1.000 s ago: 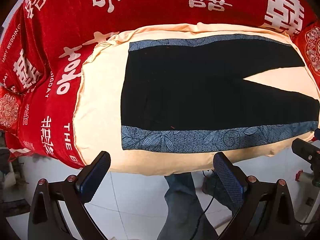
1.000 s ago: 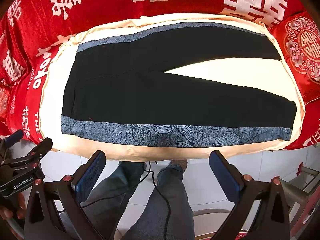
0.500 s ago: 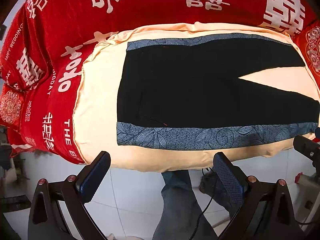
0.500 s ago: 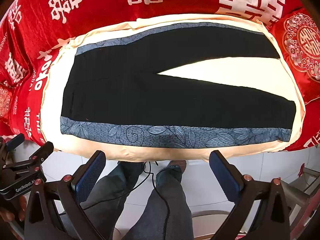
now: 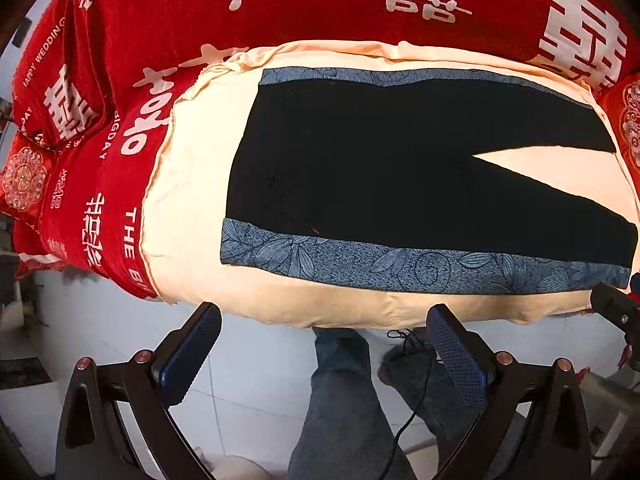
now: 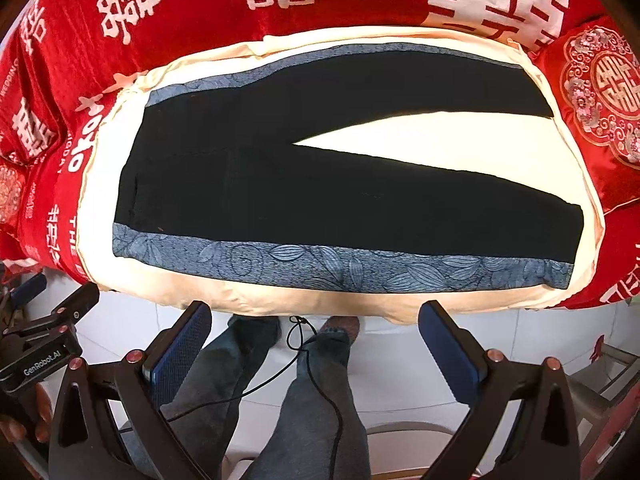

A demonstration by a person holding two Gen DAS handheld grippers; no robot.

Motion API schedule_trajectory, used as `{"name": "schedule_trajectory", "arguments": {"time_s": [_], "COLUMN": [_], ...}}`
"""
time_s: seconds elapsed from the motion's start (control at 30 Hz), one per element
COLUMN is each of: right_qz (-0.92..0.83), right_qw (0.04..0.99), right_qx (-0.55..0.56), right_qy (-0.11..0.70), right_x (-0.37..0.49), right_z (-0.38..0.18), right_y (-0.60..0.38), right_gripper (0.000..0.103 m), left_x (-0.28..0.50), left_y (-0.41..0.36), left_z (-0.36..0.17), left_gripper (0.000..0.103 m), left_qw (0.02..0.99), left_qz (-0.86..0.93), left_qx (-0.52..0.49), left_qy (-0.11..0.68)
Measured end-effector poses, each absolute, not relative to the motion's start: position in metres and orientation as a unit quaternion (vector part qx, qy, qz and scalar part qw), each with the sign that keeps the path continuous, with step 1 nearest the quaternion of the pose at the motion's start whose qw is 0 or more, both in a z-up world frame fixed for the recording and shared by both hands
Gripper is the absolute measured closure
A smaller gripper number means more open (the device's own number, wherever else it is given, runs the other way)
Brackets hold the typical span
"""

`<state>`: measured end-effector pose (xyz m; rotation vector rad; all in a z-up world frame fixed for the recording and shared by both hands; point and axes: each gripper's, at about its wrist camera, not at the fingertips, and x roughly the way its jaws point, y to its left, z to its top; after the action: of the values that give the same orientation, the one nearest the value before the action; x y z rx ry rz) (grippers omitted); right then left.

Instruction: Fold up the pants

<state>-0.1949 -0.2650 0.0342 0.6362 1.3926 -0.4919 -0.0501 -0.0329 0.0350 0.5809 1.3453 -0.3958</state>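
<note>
Two layers sit under my view: a red velvet blanket with white characters (image 6: 200, 12), then a cream cloth (image 6: 100, 184) carrying the flat black pants with blue leaf-patterned side stripes (image 6: 320, 184). My left gripper (image 5: 320, 356) and right gripper (image 6: 316, 348), both spread wide and empty, hover off the near edge; I judge a shallow pinch could snag the cream cloth too.

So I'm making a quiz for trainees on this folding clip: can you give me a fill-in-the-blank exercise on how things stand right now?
1. The black pants with blue leaf-patterned side stripes lie flat on a ____ coloured sheet.
2. The left gripper and the right gripper both have their jaws ____.
3. The pants' waistband points to the ____ of both views.
4. Under the sheet lies a ____ blanket with white characters.

Missing words: cream; open; left; red
</note>
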Motion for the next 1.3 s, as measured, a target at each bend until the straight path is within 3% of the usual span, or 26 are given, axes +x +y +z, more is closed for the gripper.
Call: {"name": "schedule_trajectory", "arguments": {"time_s": [0.27,0.53,0.83,0.87,0.97,1.1,1.3], "right_qz": [-0.232,-0.237,-0.136,-0.12,-0.081,-0.039,-0.026], "right_qw": [0.684,0.669,0.677,0.671,0.646,0.616,0.62], "right_qx": [0.298,0.319,0.452,0.482,0.562,0.629,0.676], "right_qy": [0.624,0.628,0.564,0.551,0.509,0.473,0.397], "right_x": [-0.192,-0.174,-0.155,-0.156,-0.163,-0.173,-0.183], "right_z": [0.024,-0.015,-0.084,-0.096,-0.133,-0.187,-0.223], "right_y": [-0.261,-0.244,-0.22,-0.218,-0.208,-0.192,-0.194], "right_gripper": [0.0,0.0,0.0,0.001,0.03,0.032,0.032], "left_x": [-0.04,-0.01,0.021,0.023,0.028,0.027,0.023], "left_y": [-0.029,-0.009,0.023,0.026,0.038,0.048,0.057], "left_z": [0.022,-0.03,-0.09,-0.094,-0.107,-0.125,-0.15], "left_gripper": [0.0,0.0,0.0,0.0,0.0,0.0,0.0], "left_qw": [0.718,0.697,0.697,0.698,0.695,0.689,0.668], "left_qz": [-0.191,-0.199,-0.213,-0.219,-0.248,-0.272,-0.296], "left_qx": [0.267,0.257,0.195,0.18,0.12,0.09,0.062], "left_qy": [0.614,0.639,0.656,0.658,0.664,0.665,0.68]}}
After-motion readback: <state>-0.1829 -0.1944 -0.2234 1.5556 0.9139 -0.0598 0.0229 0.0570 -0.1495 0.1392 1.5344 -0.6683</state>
